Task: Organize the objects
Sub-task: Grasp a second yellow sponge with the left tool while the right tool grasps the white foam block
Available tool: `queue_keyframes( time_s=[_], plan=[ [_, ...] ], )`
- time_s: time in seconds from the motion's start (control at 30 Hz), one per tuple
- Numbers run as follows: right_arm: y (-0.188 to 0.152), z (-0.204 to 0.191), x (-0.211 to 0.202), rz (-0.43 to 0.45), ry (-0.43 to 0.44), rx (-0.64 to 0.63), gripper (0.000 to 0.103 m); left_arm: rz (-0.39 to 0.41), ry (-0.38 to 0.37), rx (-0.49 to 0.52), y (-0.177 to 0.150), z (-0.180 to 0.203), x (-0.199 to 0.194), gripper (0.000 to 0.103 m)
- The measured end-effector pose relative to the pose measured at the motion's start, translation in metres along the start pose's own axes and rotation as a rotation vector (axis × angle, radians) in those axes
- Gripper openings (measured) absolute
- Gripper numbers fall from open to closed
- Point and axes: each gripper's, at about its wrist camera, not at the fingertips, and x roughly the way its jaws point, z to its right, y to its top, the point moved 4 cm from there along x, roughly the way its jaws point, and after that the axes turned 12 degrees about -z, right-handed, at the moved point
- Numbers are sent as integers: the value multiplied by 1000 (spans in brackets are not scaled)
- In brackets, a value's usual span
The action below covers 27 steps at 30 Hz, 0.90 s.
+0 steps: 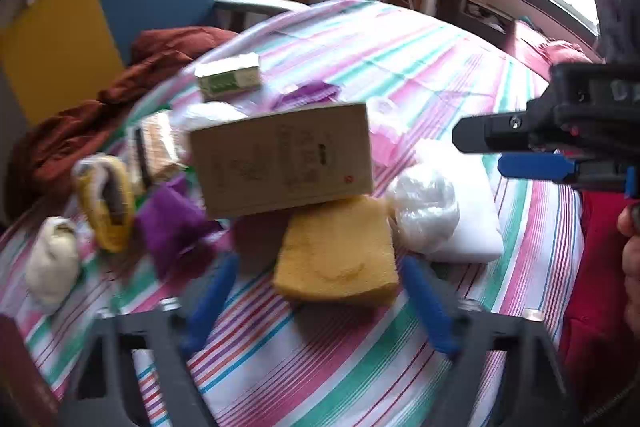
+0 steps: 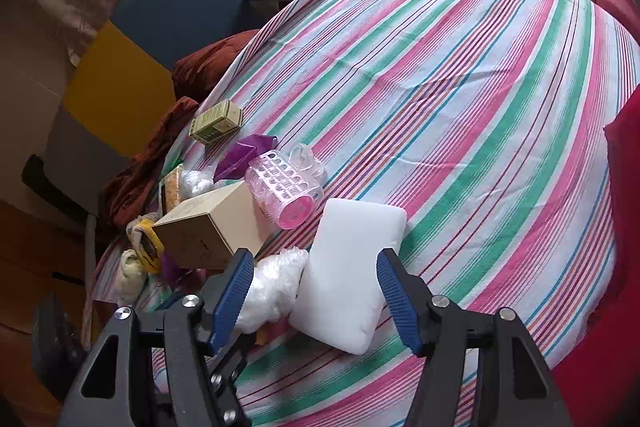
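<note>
**Both hand-held grippers gaping over the clutter on the striped bed**

Left wrist view first: the left hand-held gripper (image 1: pixel 320 307) is reaching low over the striped bedsheet (image 1: pixel 360 367), blue fingers (image 1: pixel 210 301) spread wide and gripping nothing. The yellow sponge (image 1: pixel 338 251) is sitting right between the fingertips, apart from both. A tan cardboard box (image 1: pixel 282 159) is leaning on the sponge's far edge, tilted. To the left, a purple cloth (image 1: pixel 172 223), a yellow-trimmed item (image 1: pixel 106 203) and a cream bundle (image 1: pixel 52 259) are lying in a row. A crumpled clear bag (image 1: pixel 426 211) is touching a white foam block (image 1: pixel 472 227) on the right. The right hand-held gripper (image 1: pixel 516 155) is coming in level from the right edge.

Over to the right wrist view: the right hand-held gripper (image 2: pixel 314 291) is angling down, jaws wide, nothing held. The white foam block (image 2: pixel 348 275) is lying between the fingers (image 2: pixel 396 303), its near end in the gap. The clear bag (image 2: pixel 272 283) is pressing against the left finger. Beyond, a pink perforated cup (image 2: pixel 284 191) is lying on its side beside the cardboard box (image 2: pixel 208 223), and a small green box (image 2: pixel 216 121) is sitting near the bed's edge.
</note>
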Motion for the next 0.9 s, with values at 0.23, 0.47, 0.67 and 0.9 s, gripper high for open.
queue_keyframes(
  time_s=[0.23,0.47,0.67,0.9],
  plan=[
    [3,1,10,-21,-77,-2,65,-8,-53,-49,-31,3,-12,55],
    [3,0,23,-60,-134,-18,65,16,-31,-156,-80,-2,-45,55],
    [3,3,34,-99,-173,-18,65,-9,-22,-233,-122,-8,-50,55],
    [4,4,42,-126,-204,-28,65,27,-22,-258,-132,-8,-53,56]
  ],
)
